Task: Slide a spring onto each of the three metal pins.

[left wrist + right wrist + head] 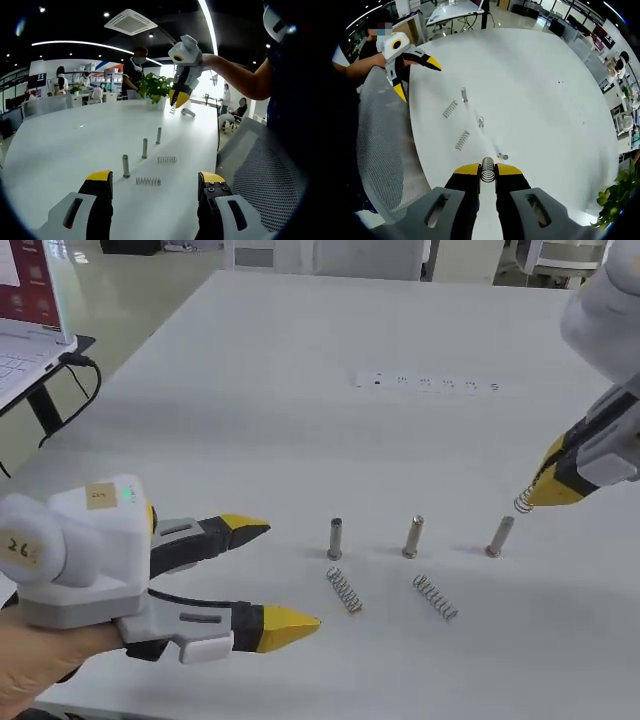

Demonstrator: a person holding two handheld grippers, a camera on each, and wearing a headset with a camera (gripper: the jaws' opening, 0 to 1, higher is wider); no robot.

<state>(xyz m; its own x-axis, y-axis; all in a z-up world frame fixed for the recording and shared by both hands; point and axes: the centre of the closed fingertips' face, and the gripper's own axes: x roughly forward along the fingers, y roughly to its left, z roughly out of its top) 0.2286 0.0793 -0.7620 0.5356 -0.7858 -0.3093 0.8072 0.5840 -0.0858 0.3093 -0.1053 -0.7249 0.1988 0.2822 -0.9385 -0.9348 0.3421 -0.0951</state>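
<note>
Table [300, 390]: white and bare around the middle pin [413, 537], which stands upright near the front edge.
Left gripper [290, 575]: jaws spread wide and empty, well left of the middle pin and nearer the person.
Right gripper [545, 490]: jaws pressed on the held spring [523, 502], off to the right of the middle pin and above the table.
Outer pins: the left pin [335, 538] and right pin [498, 537] flank the middle pin in one row. All three are bare.
Loose springs: the left spring [344, 590] and right spring [435, 597] lie flat just in front of the middle pin, one to each side.
Held spring: pinched at the jaw tips, its free end hanging just above the right pin and not yet over it.
Risk: the free end may miss or snag the pin head, because the spring pokes out from a slight grip and can swing. A hard push could squeeze it out of the jaws or topple the pin.
</note>
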